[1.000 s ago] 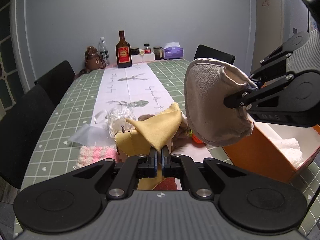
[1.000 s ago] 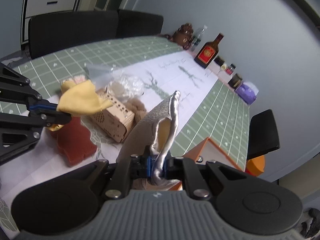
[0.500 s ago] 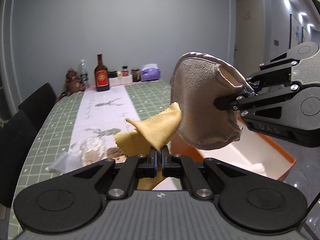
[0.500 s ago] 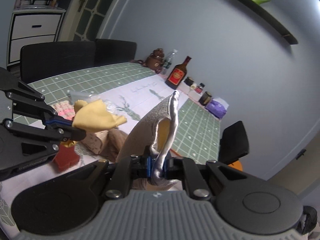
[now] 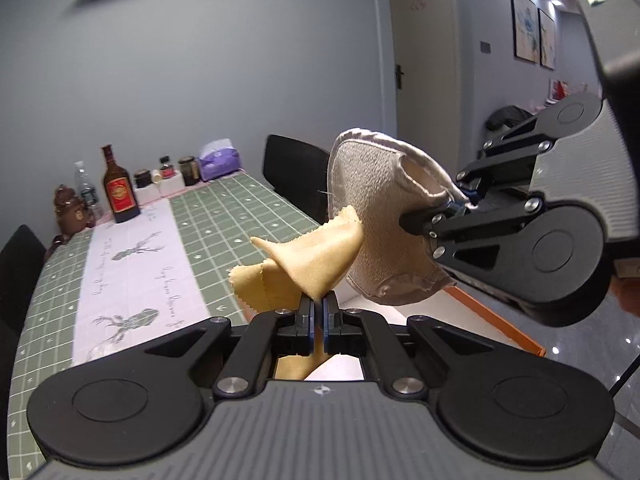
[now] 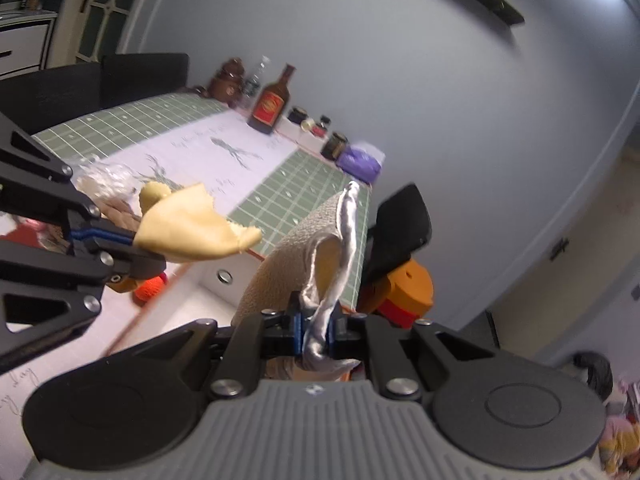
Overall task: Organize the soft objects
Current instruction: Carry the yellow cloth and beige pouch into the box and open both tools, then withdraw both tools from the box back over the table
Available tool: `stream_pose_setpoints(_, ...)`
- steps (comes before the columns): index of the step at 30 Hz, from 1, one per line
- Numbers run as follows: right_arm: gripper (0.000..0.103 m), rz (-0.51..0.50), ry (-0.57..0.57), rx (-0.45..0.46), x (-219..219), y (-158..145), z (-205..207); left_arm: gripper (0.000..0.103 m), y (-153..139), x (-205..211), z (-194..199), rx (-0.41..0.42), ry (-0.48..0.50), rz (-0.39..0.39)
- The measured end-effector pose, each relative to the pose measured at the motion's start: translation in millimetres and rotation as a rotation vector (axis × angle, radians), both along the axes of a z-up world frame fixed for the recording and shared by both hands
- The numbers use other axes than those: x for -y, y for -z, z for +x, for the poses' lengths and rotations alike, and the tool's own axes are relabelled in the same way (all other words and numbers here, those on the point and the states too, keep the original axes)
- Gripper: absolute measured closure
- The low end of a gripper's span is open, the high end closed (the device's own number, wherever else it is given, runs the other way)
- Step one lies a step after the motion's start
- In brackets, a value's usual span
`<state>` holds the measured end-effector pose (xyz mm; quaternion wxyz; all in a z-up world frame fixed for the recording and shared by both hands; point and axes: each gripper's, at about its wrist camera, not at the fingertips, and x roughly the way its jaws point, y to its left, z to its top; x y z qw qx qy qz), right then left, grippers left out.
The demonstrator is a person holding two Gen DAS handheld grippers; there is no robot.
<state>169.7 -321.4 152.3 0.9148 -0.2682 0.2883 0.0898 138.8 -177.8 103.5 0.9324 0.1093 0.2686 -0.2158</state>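
Left gripper (image 5: 316, 312): jaws clamped on yellow cloth (image 5: 312, 264), above orange box (image 6: 200, 280). Right gripper (image 6: 318, 330): jaws pinching beige oven mitt (image 5: 372, 216) by satin edge, alongside; likely both bound for box.

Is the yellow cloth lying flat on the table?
No, the yellow cloth is up in the air, pinched between the shut jaws of the left gripper, above the table.
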Motion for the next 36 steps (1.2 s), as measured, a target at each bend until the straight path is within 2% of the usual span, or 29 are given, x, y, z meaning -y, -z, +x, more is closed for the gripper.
stream_pose_setpoints(7, 0.094, 0.02, 0.052, -0.108, 32.4, 38.2, 33.4, 0.099, 25.8, 31.9, 35.8, -0.092, 0.076, 0.051)
stream_pose_setpoints(11, 0.094, 0.024, 0.042, -0.179, 36.5, 63.3, 51.7, 0.099, 46.2, 37.4, 59.6, -0.187, 0.11, 0.034)
stream_pose_setpoints(19, 0.094, 0.03, 0.013, -0.329, 29.9, 111.1, 81.8, 0.099, 87.6, 39.5, 92.9, -0.341, 0.096, 0.093)
stream_pose_setpoints(23, 0.093, 0.01, 0.008, -0.376, 23.7, 130.3, 88.1, 0.099, 96.3, 36.7, 99.4, -0.368, 0.078, 0.111)
stream_pose_setpoints(28, 0.083, 0.004, 0.023, -0.386, 24.5, 137.3, 90.1, 0.096, 104.2, 35.0, 103.8, -0.392, 0.066, 0.111)
stream_pose_setpoints(30, 0.08, -0.008, 0.022, -0.379, 23.8, 136.5, 89.5, 0.089, 105.9, 33.6, 103.5, -0.394, 0.06, 0.107)
stream_pose_setpoints(32, 0.072, -0.016, 0.02, -0.369, 23.0, 134.0, 87.8, 0.083, 107.1, 32.0, 104.2, -0.397, 0.057, 0.098)
stream_pose_setpoints(34, 0.064, -0.03, 0.015, -0.359, 21.3, 131.3, 85.0, 0.08, 106.3, 29.8, 103.6, -0.396, 0.054, 0.086)
stream_pose_setpoints(36, 0.06, -0.046, 0.012, -0.348, 19.5, 128.1, 82.5, 0.079, 103.3, 27.4, 101.8, -0.388, 0.051, 0.078)
